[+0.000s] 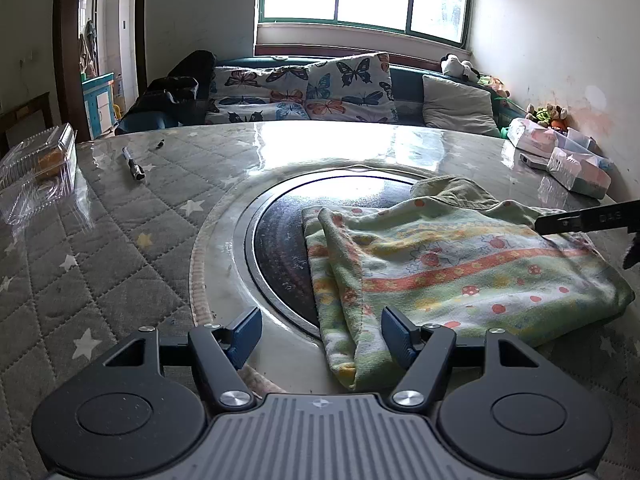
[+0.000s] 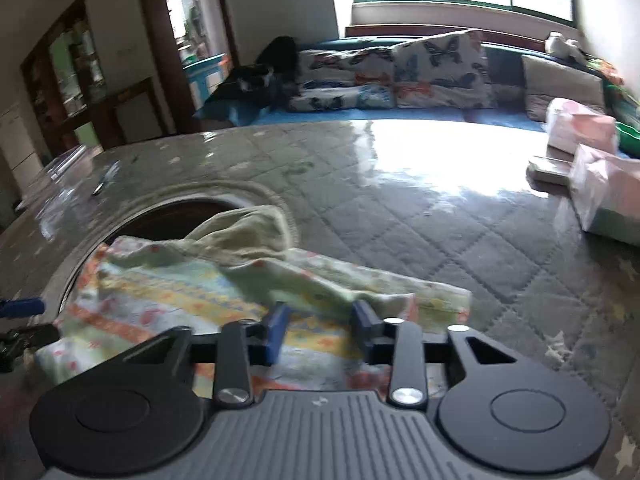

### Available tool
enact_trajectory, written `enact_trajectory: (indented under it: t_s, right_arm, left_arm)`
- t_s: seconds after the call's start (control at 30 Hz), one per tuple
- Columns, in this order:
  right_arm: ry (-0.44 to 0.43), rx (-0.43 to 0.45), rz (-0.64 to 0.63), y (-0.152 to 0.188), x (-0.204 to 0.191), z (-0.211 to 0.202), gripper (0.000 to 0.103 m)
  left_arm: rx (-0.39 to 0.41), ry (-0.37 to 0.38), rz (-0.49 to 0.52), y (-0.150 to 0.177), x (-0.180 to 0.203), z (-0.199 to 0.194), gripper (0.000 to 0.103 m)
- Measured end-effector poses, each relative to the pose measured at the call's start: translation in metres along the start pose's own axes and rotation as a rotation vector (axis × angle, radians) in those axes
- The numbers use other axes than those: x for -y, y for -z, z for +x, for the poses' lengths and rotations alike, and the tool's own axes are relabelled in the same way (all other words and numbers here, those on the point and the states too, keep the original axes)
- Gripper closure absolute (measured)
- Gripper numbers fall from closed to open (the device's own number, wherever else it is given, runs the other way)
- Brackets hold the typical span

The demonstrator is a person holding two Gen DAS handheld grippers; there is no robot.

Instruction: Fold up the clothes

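Observation:
A green, flower-printed garment (image 1: 460,264) lies folded on the quilted table (image 1: 120,248), half over a dark round inset (image 1: 280,248). My left gripper (image 1: 320,336) is open at the near edge; the garment's near corner lies between its fingers, close to the right pad, unpressed. Its blue pad (image 2: 22,306) shows at the left edge of the blurred right wrist view. My right gripper (image 2: 320,318) hovers low over the garment (image 2: 168,292) with its jaws narrowed; a raised fold runs up to its right pad, and a gap still shows between the pads. Its black finger (image 1: 580,220) reaches in over the garment's right edge.
A pen (image 1: 134,164) and a clear plastic box (image 1: 36,168) lie on the far left of the table. Tissue packs (image 1: 580,172) stand at the right edge. A sofa with butterfly cushions (image 1: 312,88) runs behind the table under the window.

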State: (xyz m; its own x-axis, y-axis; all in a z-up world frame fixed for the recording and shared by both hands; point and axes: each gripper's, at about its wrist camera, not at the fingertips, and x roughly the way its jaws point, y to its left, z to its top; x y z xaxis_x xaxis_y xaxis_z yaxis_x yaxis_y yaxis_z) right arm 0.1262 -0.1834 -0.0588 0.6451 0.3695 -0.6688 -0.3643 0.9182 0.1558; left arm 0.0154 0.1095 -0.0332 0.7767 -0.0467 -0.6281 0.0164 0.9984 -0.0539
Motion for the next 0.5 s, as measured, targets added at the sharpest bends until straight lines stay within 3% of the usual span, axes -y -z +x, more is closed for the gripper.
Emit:
enact_trajectory:
  t_s: [0.1, 0.33, 0.5]
  right_arm:
    - [-0.001, 0.013, 0.023, -0.005, -0.002, -0.003, 0.074]
    - [-0.063, 0.018, -0.074, -0.022, -0.038, 0.011, 0.077]
    - [-0.013, -0.025, -0.072, -0.025, -0.041, 0.032, 0.078]
  left_arm:
    - [-0.001, 0.001, 0.001, 0.0, 0.0, 0.0, 0.032]
    - [-0.002, 0.0, -0.003, 0.0, -0.001, 0.0, 0.032]
    - [-0.004, 0.001, -0.008, -0.001, -0.002, 0.0, 0.032]
